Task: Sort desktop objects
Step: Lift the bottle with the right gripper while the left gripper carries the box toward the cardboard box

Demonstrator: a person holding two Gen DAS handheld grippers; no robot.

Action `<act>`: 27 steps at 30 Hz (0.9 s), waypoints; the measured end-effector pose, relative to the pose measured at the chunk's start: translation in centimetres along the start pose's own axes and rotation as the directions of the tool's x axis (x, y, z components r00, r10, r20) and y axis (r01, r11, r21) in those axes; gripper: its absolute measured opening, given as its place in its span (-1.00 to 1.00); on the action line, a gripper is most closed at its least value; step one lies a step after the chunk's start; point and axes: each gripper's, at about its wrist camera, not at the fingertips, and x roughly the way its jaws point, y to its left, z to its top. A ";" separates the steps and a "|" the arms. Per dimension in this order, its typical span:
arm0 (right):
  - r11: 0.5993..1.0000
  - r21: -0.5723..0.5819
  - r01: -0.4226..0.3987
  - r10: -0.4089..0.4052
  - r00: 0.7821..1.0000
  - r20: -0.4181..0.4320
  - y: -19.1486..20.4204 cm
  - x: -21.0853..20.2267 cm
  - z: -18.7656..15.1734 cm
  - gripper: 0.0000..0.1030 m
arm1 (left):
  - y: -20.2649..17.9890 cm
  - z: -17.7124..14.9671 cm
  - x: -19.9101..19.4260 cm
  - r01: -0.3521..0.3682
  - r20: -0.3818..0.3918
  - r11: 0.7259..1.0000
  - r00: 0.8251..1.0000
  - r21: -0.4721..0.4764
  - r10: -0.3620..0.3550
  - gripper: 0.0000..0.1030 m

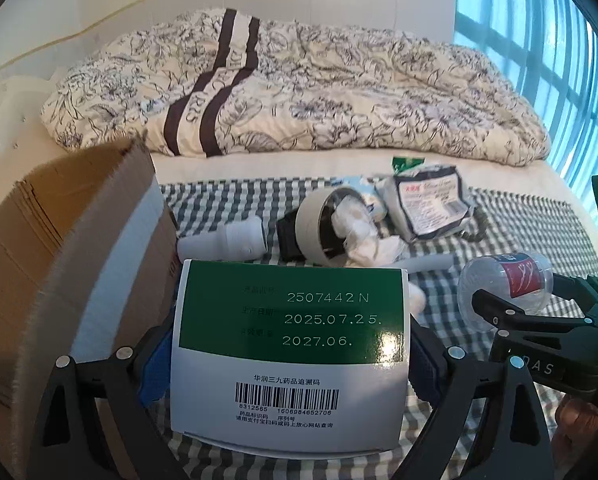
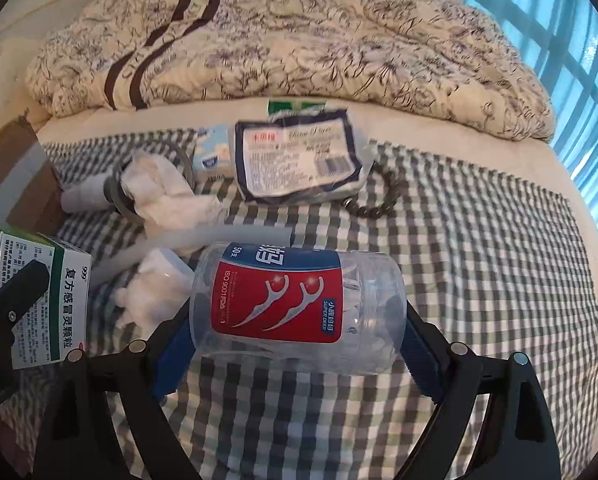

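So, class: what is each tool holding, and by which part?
The left tool grips the green-and-white medicine box by its two side faces. The right tool clamps the clear floss-pick jar, lying sideways, at its two ends.

Glossy printed cardboard on the medicine box (image 1: 289, 354). Clear, smooth plastic for the floss-pick jar (image 2: 299, 308), with a shiny red-and-blue label. Beyond the jar, crinkled glossy film around the tissue pack (image 2: 299, 160) and soft, crumpled paper tissue (image 2: 159, 188). Beneath the jar, matt woven checked cloth (image 2: 479, 260). Left of the medicine box, rough brown corrugated carton (image 1: 59, 260).
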 end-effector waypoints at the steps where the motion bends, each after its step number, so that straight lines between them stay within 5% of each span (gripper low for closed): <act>1: 1.000 0.003 -0.001 0.001 1.000 0.008 -0.1 -0.5 0.2 0.74 | 0.0 0.2 -0.6 0.001 0.009 1.000 1.000 0.000 -0.001 0.84; 27: 0.997 -0.025 -0.066 0.071 0.952 0.299 2.1 -19.2 0.5 0.74 | 3.6 2.1 -17.6 -0.045 0.260 0.998 0.964 -0.054 0.057 0.85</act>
